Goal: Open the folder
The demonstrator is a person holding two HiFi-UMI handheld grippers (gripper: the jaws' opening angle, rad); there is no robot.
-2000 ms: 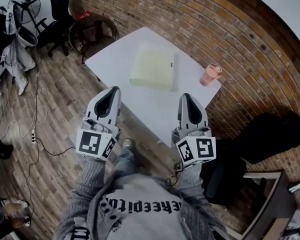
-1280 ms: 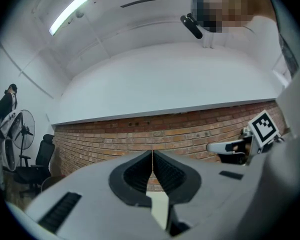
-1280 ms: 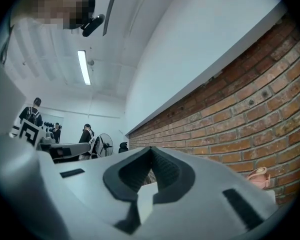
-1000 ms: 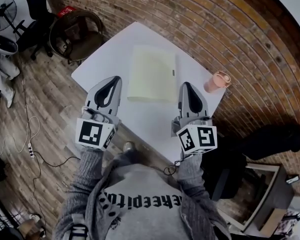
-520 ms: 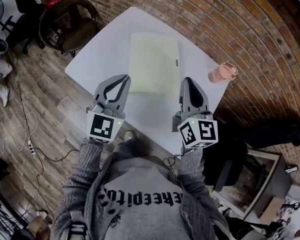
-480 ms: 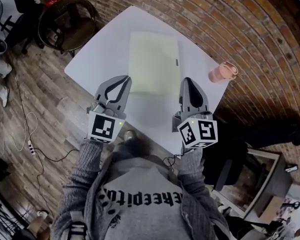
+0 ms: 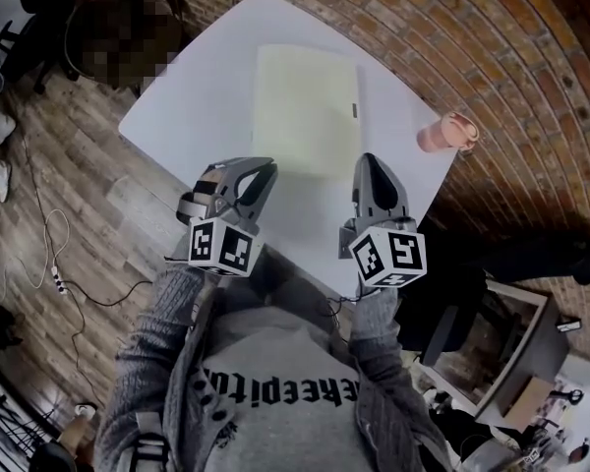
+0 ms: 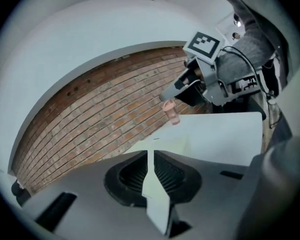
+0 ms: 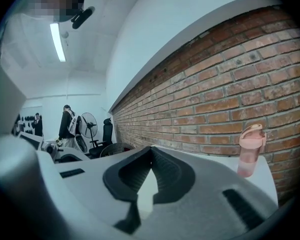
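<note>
1. Both tongs have come down towards the near edge of the table [image 7: 197, 96] in the last moments, and the left gripper [image 7: 264, 169] has rolled over onto its side as it sank.
2. The left gripper is clenched with nothing between its tips. The right gripper [image 7: 367, 161] looks pinched together too, and empty.
3. The folder [image 7: 305, 111], pale yellow, lies flat and closed in the middle of the table, just ahead of the two tips and untouched by either.
4. To my eye this is only the approach. The cover is not yet lifted, and a jaw would have to part or slip under an edge first.
5. The table is white and bare apart from a pink bottle [image 7: 447, 133] near its right corner.
6. A brick wall [image 9: 230, 79] runs behind, there is wooden flooring [image 7: 69, 195] with a loose cable [image 7: 44, 254], and a fan [image 9: 88, 126] stands far off.
</note>
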